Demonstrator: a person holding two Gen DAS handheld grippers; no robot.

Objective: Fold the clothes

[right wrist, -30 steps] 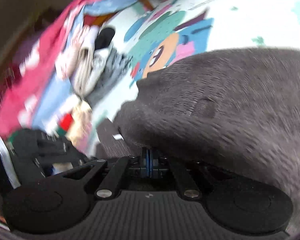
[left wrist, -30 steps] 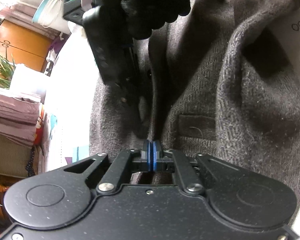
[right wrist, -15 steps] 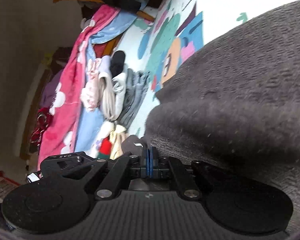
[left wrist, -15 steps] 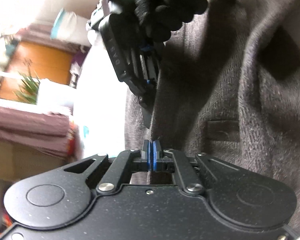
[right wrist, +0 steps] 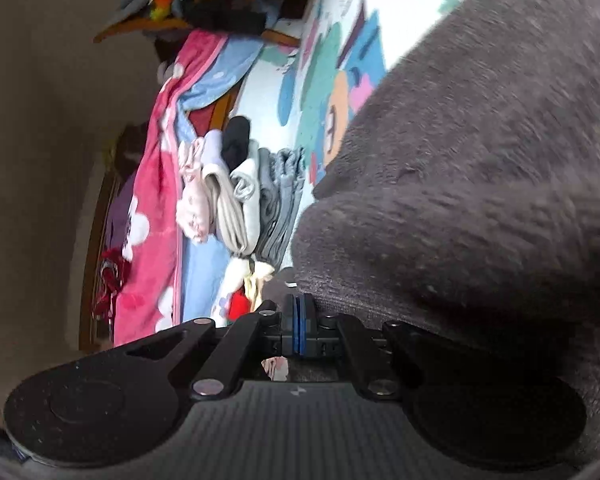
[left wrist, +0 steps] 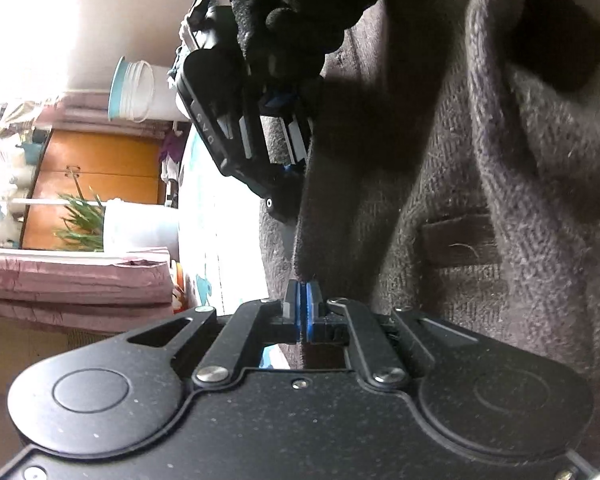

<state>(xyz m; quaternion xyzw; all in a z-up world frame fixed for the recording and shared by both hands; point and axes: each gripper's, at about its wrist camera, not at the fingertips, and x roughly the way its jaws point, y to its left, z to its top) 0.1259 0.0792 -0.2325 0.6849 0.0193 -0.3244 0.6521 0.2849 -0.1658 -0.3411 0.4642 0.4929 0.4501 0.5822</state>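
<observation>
A dark brown-grey wool coat (left wrist: 480, 208) with a pocket flap fills the right of the left wrist view. My left gripper (left wrist: 302, 294) is shut on a raised edge of it. Above, a black-gloved hand (left wrist: 300, 4) holds my right gripper (left wrist: 290, 168), whose tips are pressed against the same edge and partly hidden by the cloth. In the right wrist view the coat (right wrist: 480, 200) bulges over the right side, and my right gripper (right wrist: 299, 308) is shut on its edge beside a small white tag. The coat lies on a cartoon-print mat (right wrist: 332, 80).
A pile of folded clothes (right wrist: 236, 192) and a pink and blue blanket (right wrist: 152, 200) lie left of the coat. The left wrist view shows a white bucket (left wrist: 136, 92), a wooden cabinet (left wrist: 96, 172), a potted plant (left wrist: 80, 220) and stacked pink bedding (left wrist: 72, 276).
Both views have rolled, so the room now stands sideways. The gloved hand and right gripper have turned and come nearer along the coat's edge. Both grips have held.
</observation>
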